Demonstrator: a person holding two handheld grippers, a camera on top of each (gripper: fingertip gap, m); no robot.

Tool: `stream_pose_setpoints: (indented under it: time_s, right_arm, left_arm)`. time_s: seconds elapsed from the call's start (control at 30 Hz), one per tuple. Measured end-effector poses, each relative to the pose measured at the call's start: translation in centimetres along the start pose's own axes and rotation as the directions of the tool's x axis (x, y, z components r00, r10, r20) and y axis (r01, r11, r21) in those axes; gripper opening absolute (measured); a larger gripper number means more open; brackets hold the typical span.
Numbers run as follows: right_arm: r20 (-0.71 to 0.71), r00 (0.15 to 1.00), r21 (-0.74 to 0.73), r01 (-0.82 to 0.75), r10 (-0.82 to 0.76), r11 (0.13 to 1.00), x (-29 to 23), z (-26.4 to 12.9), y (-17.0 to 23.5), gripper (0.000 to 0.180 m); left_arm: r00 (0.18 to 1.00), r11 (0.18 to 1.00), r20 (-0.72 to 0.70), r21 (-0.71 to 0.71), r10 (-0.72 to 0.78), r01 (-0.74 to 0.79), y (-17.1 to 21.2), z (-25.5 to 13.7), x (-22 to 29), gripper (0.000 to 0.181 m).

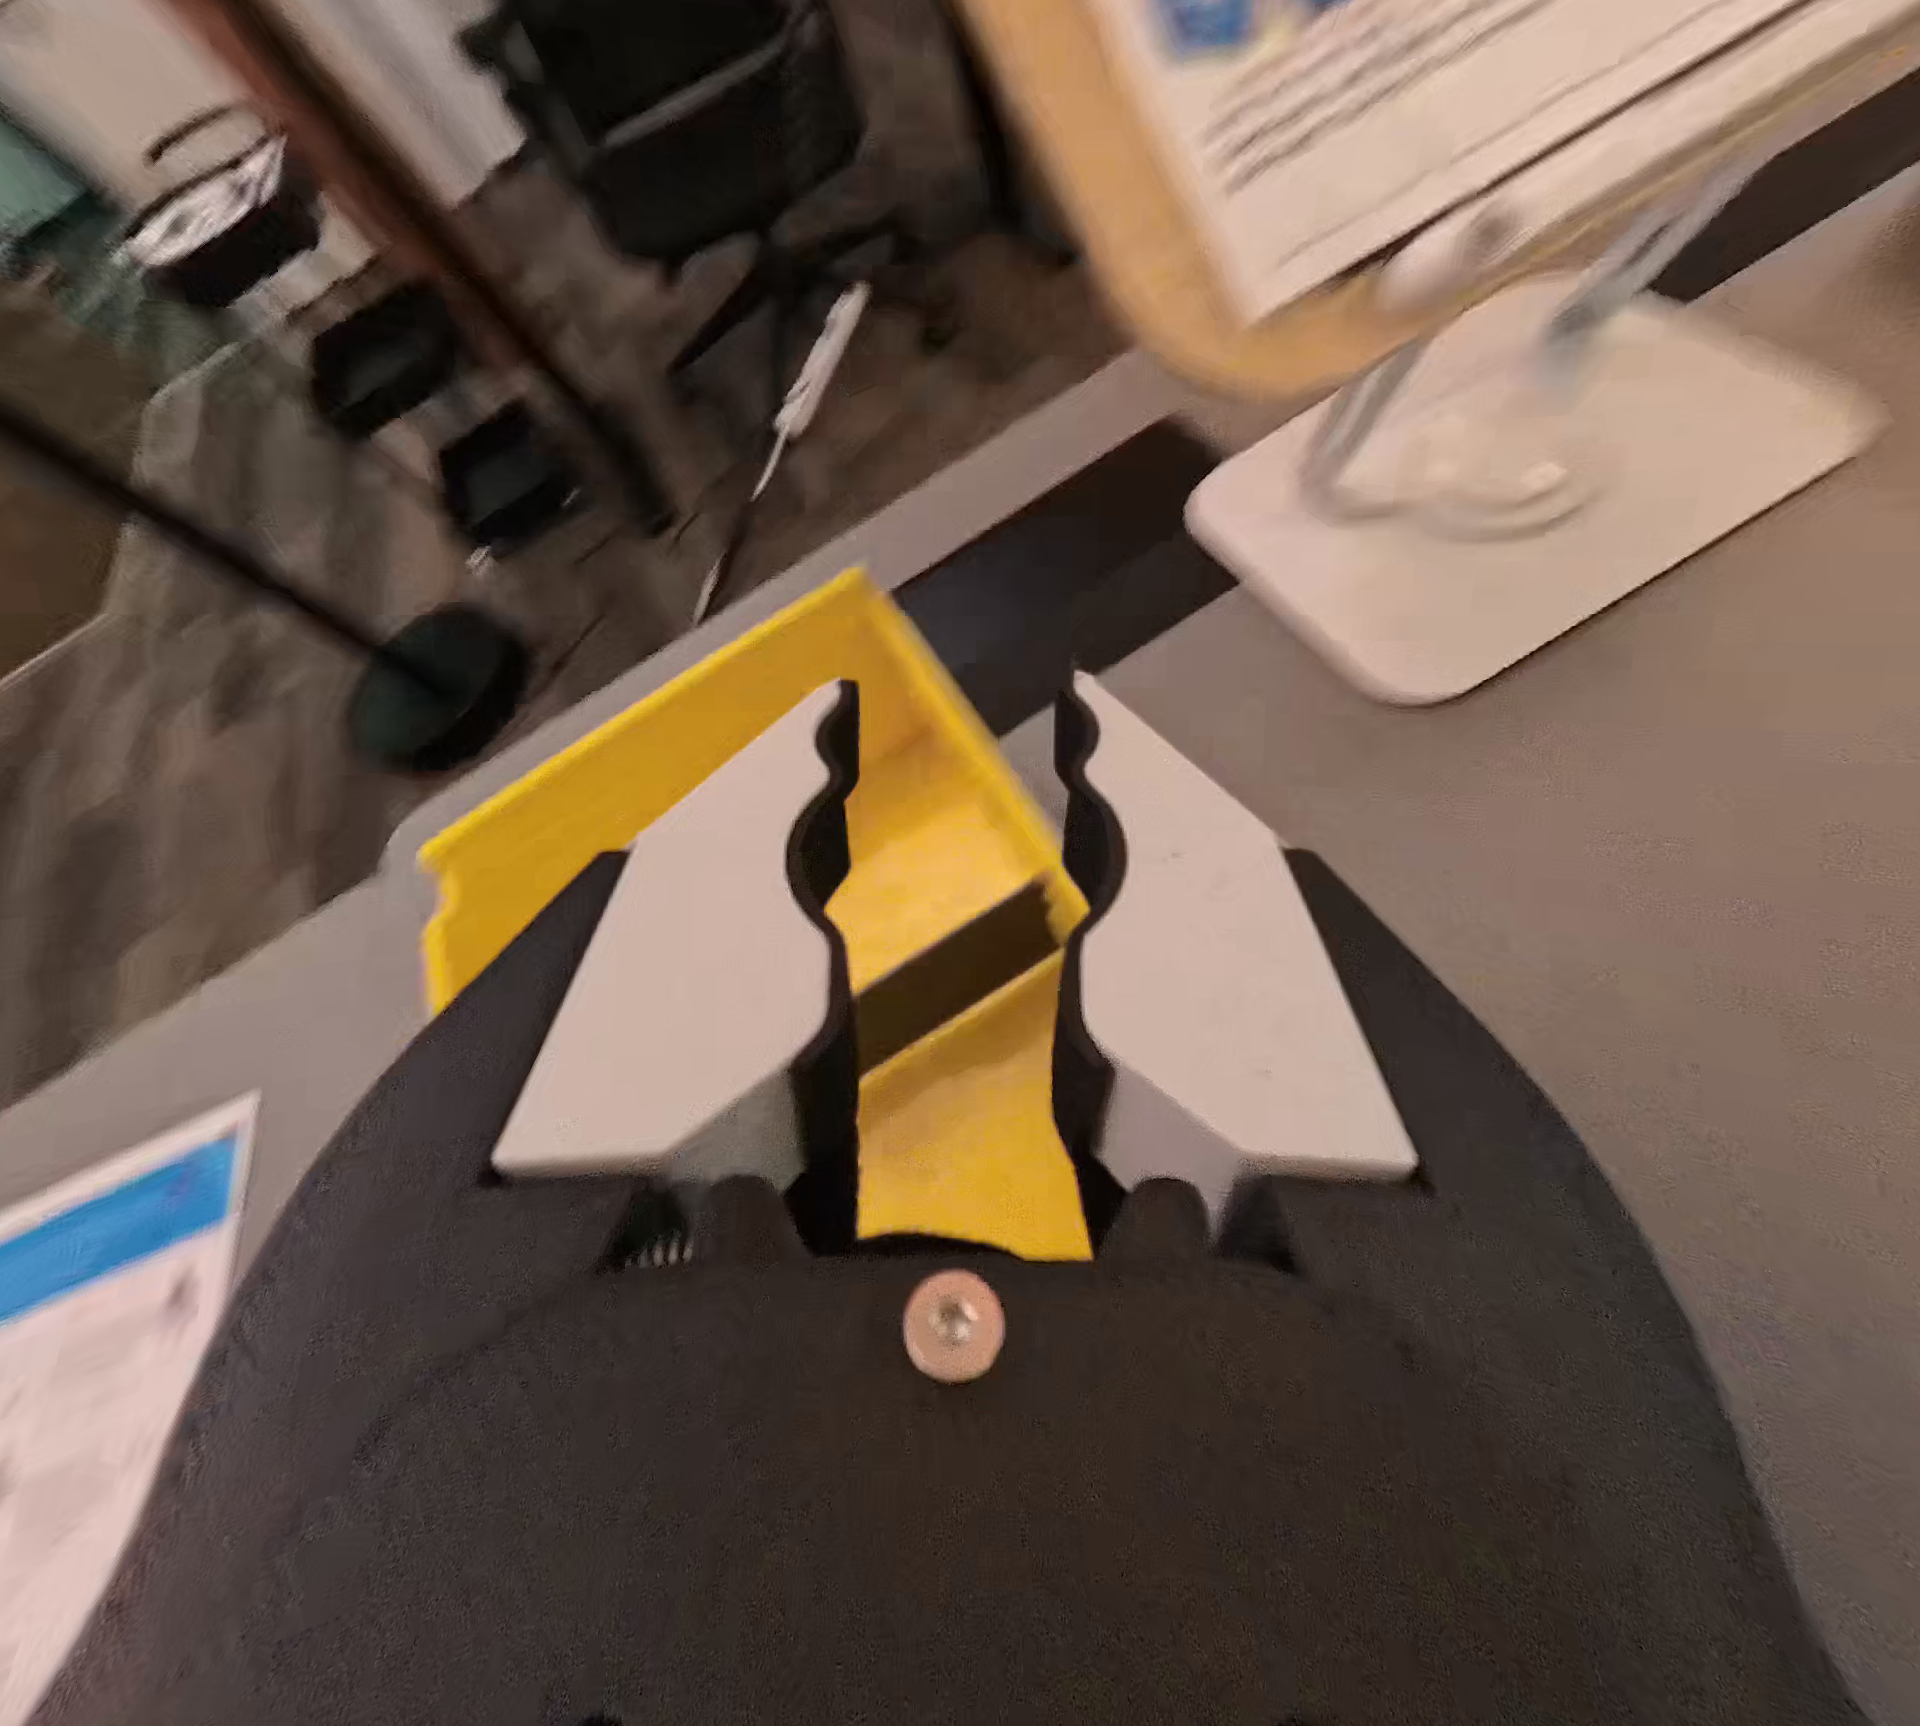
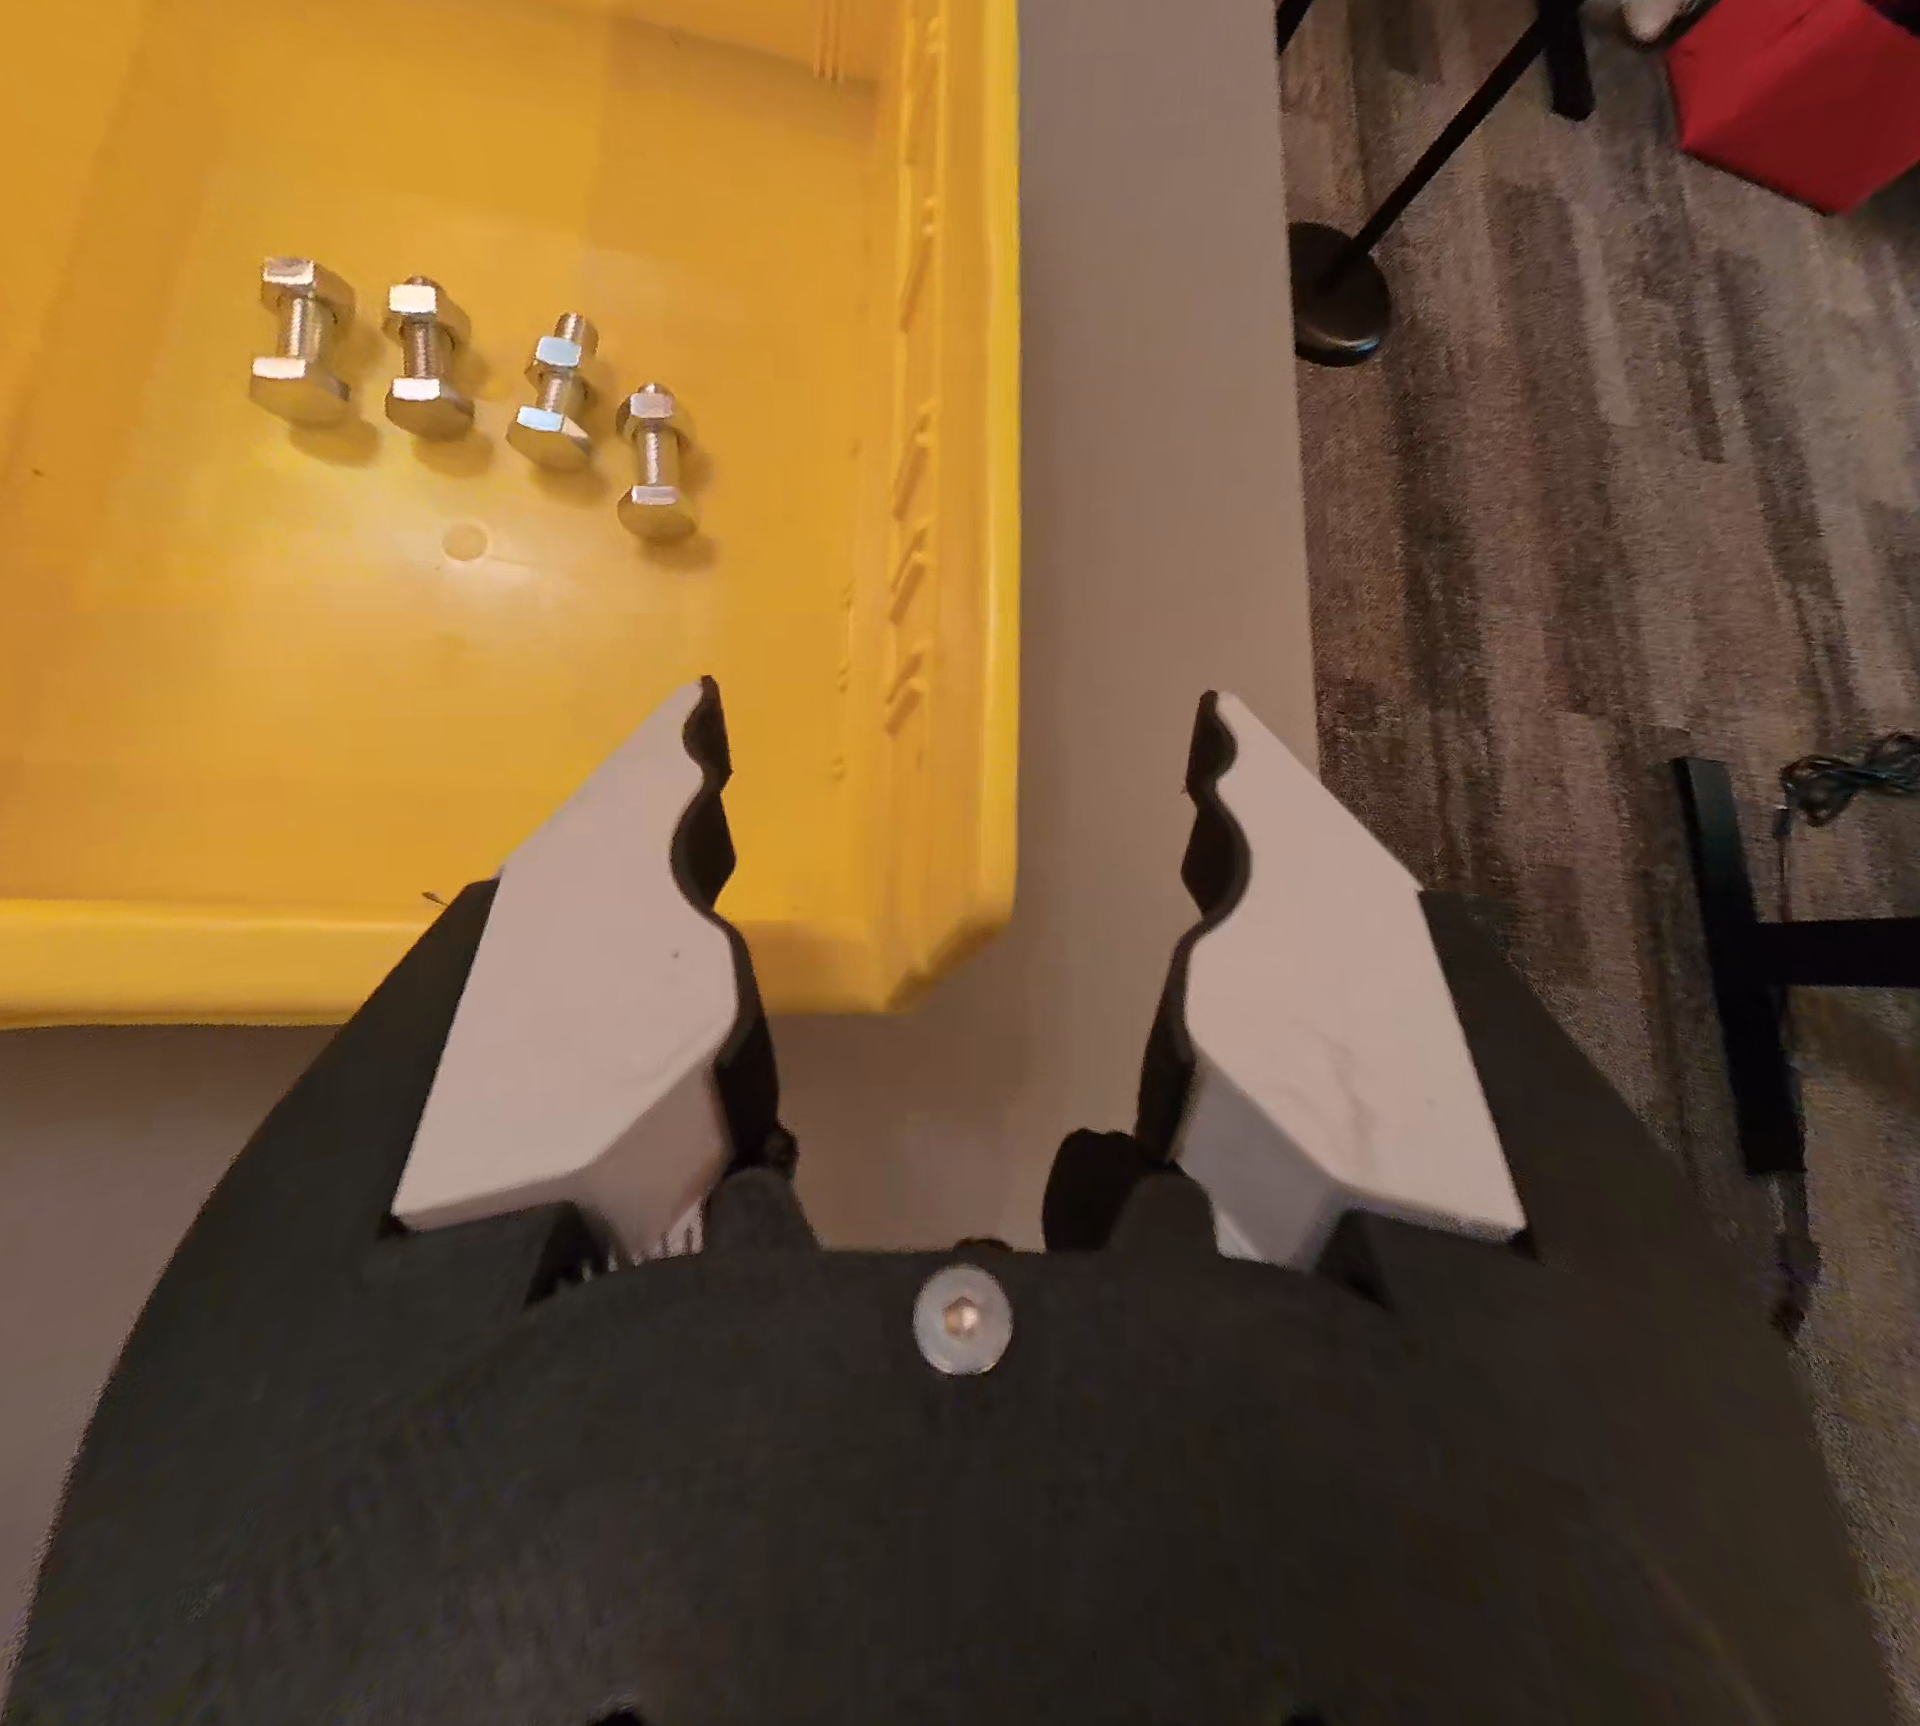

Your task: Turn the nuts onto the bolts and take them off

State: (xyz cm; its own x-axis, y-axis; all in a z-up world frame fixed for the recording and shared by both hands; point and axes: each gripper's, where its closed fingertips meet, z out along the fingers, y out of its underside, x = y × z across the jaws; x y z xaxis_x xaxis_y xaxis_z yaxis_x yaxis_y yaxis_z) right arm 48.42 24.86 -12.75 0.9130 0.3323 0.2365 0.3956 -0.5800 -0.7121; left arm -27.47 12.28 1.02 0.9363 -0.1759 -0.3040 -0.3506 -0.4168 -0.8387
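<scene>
Several silver bolts with nuts threaded on them lie in a row on the floor of a yellow bin [image 2: 935,429] in the right wrist view; the nearest is a small bolt [image 2: 655,463], the farthest left a larger bolt [image 2: 299,346]. My right gripper [image 2: 961,705] is open and empty, held above the bin's near right corner and the grey table. My left gripper [image 1: 956,700] is open and empty, held over the yellow bin [image 1: 644,772], whose inside is partly seen between the fingers. No bolts show in the left wrist view, which is blurred.
The grey table [image 2: 1143,326] ends close to the bin's right wall, with floor beyond. A red bag [image 2: 1808,87] and black stand legs [image 2: 1340,315] are on the floor. A white stand base [image 1: 1507,533] holding a printed board, and a printed sheet [image 1: 104,1313], sit on the table. Across from one pair of fingers to the other is roughly 80 cm.
</scene>
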Motion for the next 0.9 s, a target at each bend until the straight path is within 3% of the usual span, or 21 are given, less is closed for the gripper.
stream_pose_setpoints:
  time_s: [0.17,0.23,0.5,0.73,0.9]
  right_arm:
    - [0.052,0.999,0.020,-0.003,0.002,1.000,-1.1,0.9,-0.1,0.068]
    - [0.092,0.996,0.016,0.001,-0.002,1.000,-1.7,0.9,-0.2,0.049]
    - [0.090,0.996,-0.010,0.030,-0.029,0.999,-1.5,1.1,0.1,0.012]
    - [0.143,0.990,0.003,0.005,-0.006,1.000,-2.1,1.0,0.0,0.006]
    - [0.173,0.985,0.003,-0.016,0.015,1.000,-2.8,0.7,0.2,0.004]
  left_arm:
    - [0.980,0.986,0.200,-0.163,0.009,0.024,6.3,-2.6,-5.3,0.038]
    - [0.969,0.976,0.243,-0.217,0.033,0.021,8.1,-3.6,-6.3,0.038]
    - [0.946,0.965,0.321,-0.259,0.045,0.042,10.9,-5.5,-8.2,0.037]
    - [0.943,0.959,0.329,-0.278,0.044,0.052,12.0,-5.5,-8.9,0.040]
    - [0.945,0.953,0.328,-0.285,-0.007,0.106,13.6,-5.6,-9.9,0.051]
